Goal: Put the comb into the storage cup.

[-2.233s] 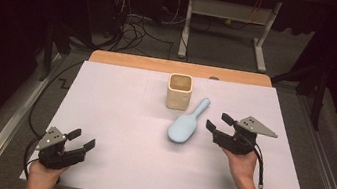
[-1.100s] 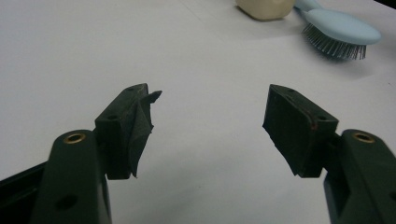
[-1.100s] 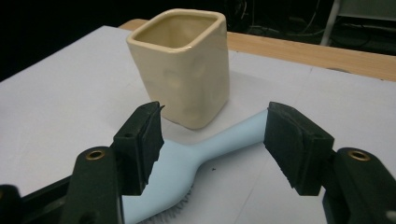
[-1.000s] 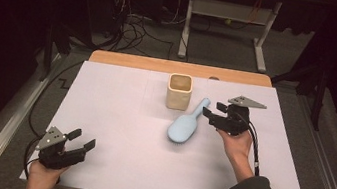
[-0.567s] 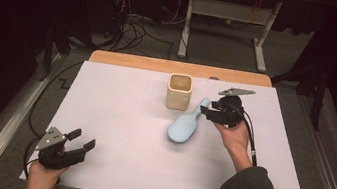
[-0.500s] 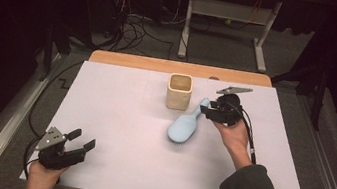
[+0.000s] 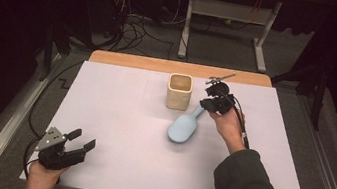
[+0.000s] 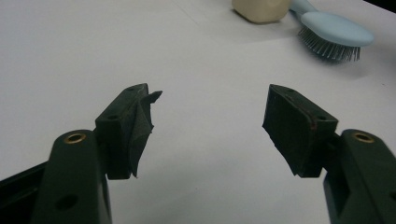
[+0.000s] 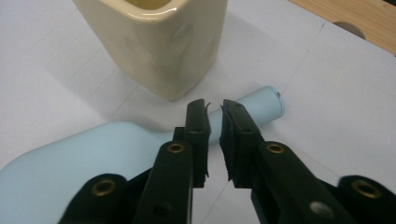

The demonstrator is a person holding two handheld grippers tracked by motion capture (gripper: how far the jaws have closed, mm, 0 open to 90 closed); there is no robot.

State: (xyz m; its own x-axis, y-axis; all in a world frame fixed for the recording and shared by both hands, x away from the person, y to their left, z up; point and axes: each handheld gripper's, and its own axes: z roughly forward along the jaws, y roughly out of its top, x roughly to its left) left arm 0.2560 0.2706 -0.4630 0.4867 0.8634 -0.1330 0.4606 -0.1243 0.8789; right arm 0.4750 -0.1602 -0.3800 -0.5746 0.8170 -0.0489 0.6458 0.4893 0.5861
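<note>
Right tongs: your right gripper [image 9: 214, 112] was over the handle of the light blue plastic hairbrush [image 7: 184, 127]. Its jaws were almost closed, with only a thin gap, and I could not tell if they pinched the handle.
Left tongs: your left gripper [image 8: 208, 114] sat wide open at the near left of the white table [image 7: 117, 117], holding nothing.
Brush: it lay flat, bristles down, its handle just beside the cream square ceramic cup [image 7: 179, 91].
Cup: it stood upright and looked empty.
Done: you had reached the brush.
Left: I think you had yet to lift the brush, maybe to put it into the cup.
</note>
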